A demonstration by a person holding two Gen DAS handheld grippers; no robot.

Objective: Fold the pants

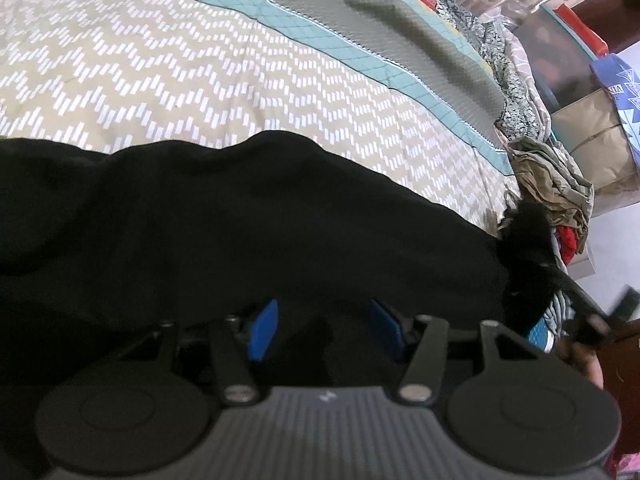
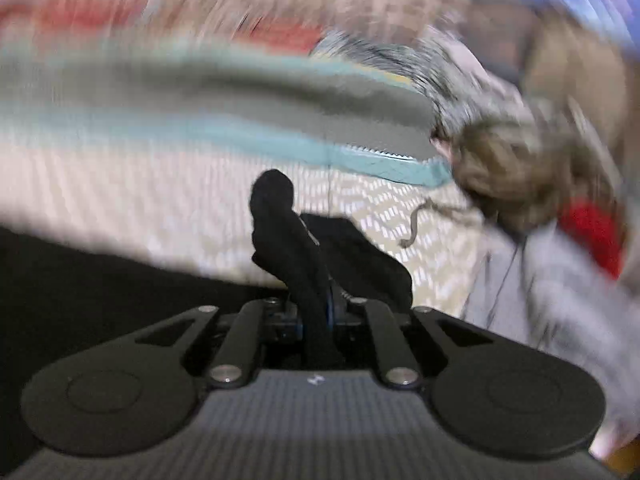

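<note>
Black pants (image 1: 240, 232) lie spread across the patterned bedspread (image 1: 160, 80) and fill the lower half of the left wrist view. My left gripper (image 1: 324, 330) is open, its blue pads (image 1: 264, 332) apart just above the black cloth, with nothing between them. My right gripper (image 2: 316, 304) is shut on a bunched edge of the black pants (image 2: 288, 240), which stands up between the fingers. It also shows at the right of the left wrist view (image 1: 532, 256), holding the pants' edge. The right wrist view is blurred by motion.
A teal and grey quilt (image 1: 360, 28) lies along the far side of the bed. A pile of crumpled clothes, olive and red (image 1: 556, 188), sits at the bed's right end; it also shows in the right wrist view (image 2: 520, 168). Boxes (image 1: 592, 120) stand beyond.
</note>
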